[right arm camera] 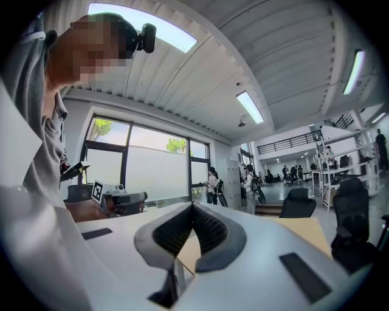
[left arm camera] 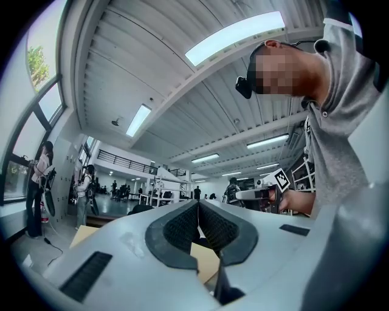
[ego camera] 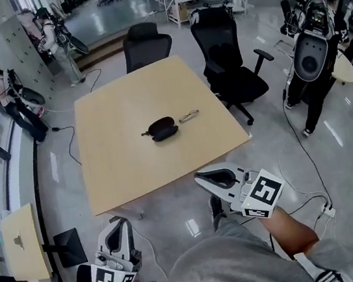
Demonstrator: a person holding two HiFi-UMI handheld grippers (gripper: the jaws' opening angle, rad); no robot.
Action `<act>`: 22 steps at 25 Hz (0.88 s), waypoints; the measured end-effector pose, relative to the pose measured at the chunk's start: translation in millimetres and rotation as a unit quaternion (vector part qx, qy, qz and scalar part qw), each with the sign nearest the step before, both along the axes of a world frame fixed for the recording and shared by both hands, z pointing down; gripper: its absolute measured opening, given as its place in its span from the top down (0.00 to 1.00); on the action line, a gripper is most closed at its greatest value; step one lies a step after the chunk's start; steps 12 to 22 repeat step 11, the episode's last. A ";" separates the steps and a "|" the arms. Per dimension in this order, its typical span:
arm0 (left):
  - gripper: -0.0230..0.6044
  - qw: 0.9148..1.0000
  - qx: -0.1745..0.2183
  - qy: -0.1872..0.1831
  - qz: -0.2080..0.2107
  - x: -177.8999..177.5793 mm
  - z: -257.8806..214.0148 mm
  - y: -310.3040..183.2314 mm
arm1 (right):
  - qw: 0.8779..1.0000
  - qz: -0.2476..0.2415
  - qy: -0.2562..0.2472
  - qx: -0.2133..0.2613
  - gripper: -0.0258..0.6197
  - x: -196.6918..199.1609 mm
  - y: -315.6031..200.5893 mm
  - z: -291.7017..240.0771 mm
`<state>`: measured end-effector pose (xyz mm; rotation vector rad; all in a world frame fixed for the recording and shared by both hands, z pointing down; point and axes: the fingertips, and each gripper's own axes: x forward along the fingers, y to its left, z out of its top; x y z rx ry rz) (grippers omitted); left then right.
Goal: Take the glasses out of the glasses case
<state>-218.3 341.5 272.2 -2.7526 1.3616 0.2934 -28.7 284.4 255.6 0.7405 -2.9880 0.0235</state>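
A black glasses case [ego camera: 161, 129] lies closed near the middle of the light wooden table [ego camera: 135, 169]. A pair of thin-framed glasses [ego camera: 189, 115] lies on the tabletop just right of the case. Both grippers are held back from the table, close to the person's body. My left gripper [ego camera: 116, 230] hovers over the floor off the table's near left corner, jaws shut and empty. My right gripper [ego camera: 200, 179] is just off the table's near edge, also shut with nothing in it. In the left gripper view the pads [left arm camera: 182, 228] meet at the tip; in the right gripper view the pads [right arm camera: 209, 229] meet likewise.
Two black office chairs [ego camera: 147, 43] [ego camera: 226, 57] stand at the table's far side. A small side table [ego camera: 22, 242] is at the left. Cables and a power strip [ego camera: 328, 211] lie on the floor. People stand at the left [ego camera: 9, 96] and the right [ego camera: 314, 51].
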 end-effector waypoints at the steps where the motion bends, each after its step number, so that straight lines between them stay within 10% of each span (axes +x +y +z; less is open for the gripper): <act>1: 0.95 1.000 0.001 0.002 0.001 2.0 0.8 5.0 | 1.000 0.001 0.001 0.001 0.95 1.8 5.3 -1.1; 22: 0.95 1.000 0.002 0.008 0.017 22.1 -1.9 37.7 | 1.000 0.014 0.004 -0.003 0.95 21.6 44.5 -8.1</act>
